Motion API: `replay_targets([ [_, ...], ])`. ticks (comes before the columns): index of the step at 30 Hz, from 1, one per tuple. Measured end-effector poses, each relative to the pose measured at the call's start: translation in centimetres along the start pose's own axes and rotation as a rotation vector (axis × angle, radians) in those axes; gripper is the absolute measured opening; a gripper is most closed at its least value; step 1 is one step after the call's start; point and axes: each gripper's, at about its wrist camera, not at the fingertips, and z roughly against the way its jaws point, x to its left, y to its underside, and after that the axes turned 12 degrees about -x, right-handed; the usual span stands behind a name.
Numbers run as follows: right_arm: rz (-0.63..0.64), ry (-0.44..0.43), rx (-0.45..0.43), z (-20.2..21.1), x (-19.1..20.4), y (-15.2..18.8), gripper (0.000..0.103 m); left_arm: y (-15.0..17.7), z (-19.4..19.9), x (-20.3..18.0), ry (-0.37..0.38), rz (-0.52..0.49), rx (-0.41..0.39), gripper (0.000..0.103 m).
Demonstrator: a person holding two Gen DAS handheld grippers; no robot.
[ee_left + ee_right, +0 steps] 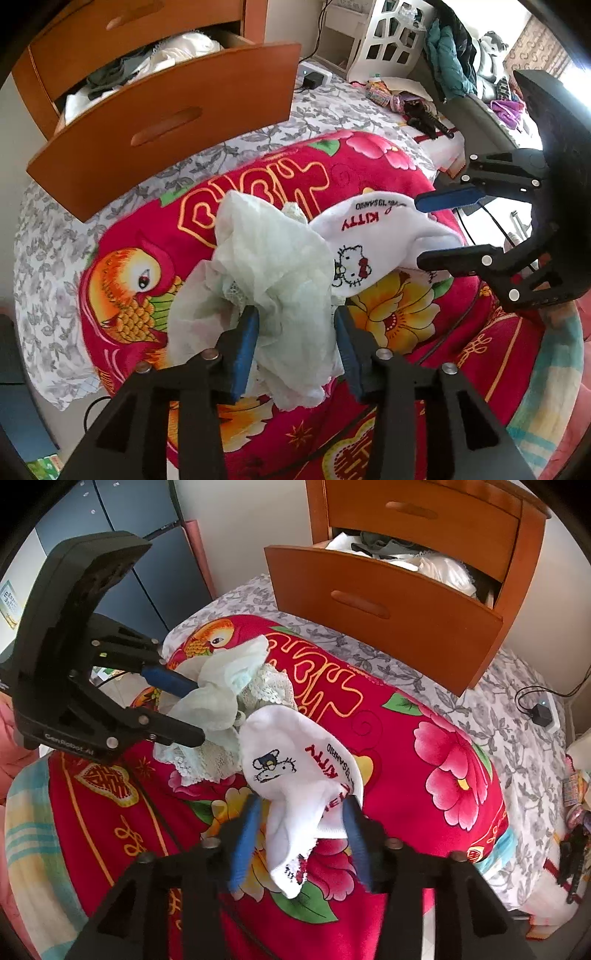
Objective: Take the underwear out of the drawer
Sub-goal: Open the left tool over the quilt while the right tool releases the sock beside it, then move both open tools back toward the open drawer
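Observation:
A pale green lacy underwear point(273, 266) lies crumpled on the red flowered blanket point(122, 280), between the spread fingers of my left gripper point(295, 347), which is open. Beside it a white cartoon-cat underwear point(373, 236) rests on the blanket between the parted fingers of my right gripper point(421, 232), also open. The right wrist view shows the same: white underwear point(295, 768) inside the right gripper point(303, 808), green underwear point(225, 675) by the left gripper point(195, 712). Behind, the wooden drawer point(166, 125) stands pulled out with clothes point(155, 62) inside.
The blanket covers a bed with a grey floral sheet point(48, 258). A white power box with a black plug point(543, 712) sits on the sheet. Clutter and a white lattice shelf point(391, 37) are at the far side. A blue cabinet point(147, 572) stands left of the bed.

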Motion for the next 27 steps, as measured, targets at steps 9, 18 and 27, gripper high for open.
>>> replay_targets([
  [9,-0.021,0.013,-0.049,1.2,-0.5,-0.6,0.065,-1.2,2.5,0.8,-0.022,0.019,-0.083,0.071],
  [18,-0.038,0.052,-0.088,1.7,-1.4,-0.8,0.085,-1.4,2.5,2.3,-0.069,0.082,-0.109,0.082],
  [27,-0.029,0.071,-0.122,1.8,-1.8,-0.7,0.103,-1.3,2.6,3.0,-0.107,0.101,-0.141,0.092],
])
